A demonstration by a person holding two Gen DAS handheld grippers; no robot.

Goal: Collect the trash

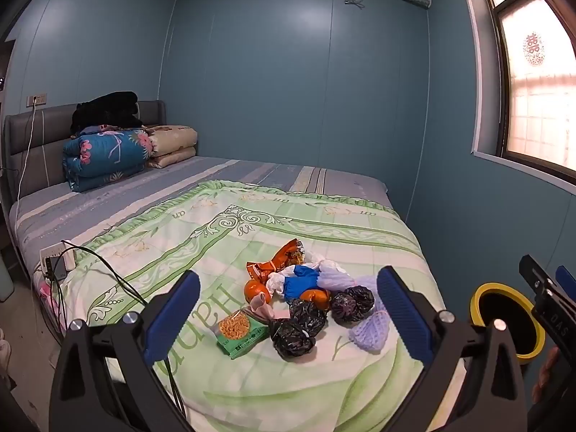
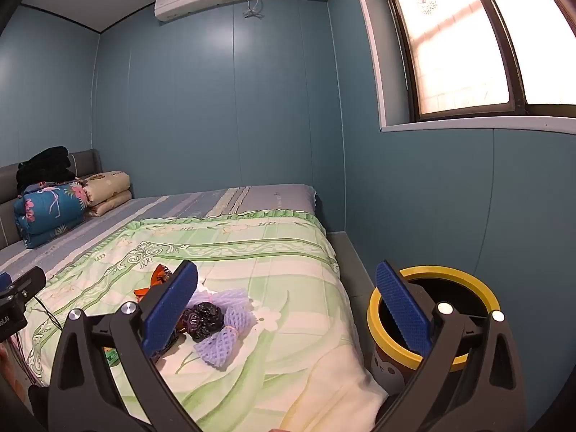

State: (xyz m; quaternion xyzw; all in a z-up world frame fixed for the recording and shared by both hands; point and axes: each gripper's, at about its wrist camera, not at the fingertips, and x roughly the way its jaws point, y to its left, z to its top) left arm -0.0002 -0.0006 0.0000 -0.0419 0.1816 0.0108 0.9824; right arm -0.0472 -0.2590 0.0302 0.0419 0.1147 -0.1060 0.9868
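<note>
On your green-and-cream quilt (image 1: 252,388), the trash sits in one loose heap near the foot of the bed, at about the centre of the left wrist view. Working left to right: a flat green snack packet (image 1: 240,334) with a printed picture of orange noodles lies at seven o'clock in the heap, with a limp beige scrap (image 1: 262,304) just above it. A glossy round orange (image 1: 256,289) sits at nine o'clock, and a crinkled orange foil wrapper (image 1: 279,261) stands torn open at eleven. In the middle you have a crumpled white plastic bag (image 1: 279,280) touching a smooth blue piece (image 1: 300,280), with a second orange (image 1: 316,297) tucked under it. Three shiny black plastic wads (image 1: 291,336) cluster from six to three o'clock. Two soft lavender foam fruit nets (image 1: 370,329), with an open mesh texture, close the heap at four o'clock.

Your left gripper (image 1: 288,311) hovers above the heap with its ribbed blue pads spread wide and nothing between them. Your right gripper (image 2: 286,309) is likewise spread wide and empty, hanging over the bed's edge. At four o'clock in its view stands a round dark bin (image 2: 392,367) with a smooth yellow rim, on the floor just beside the mattress.
</note>
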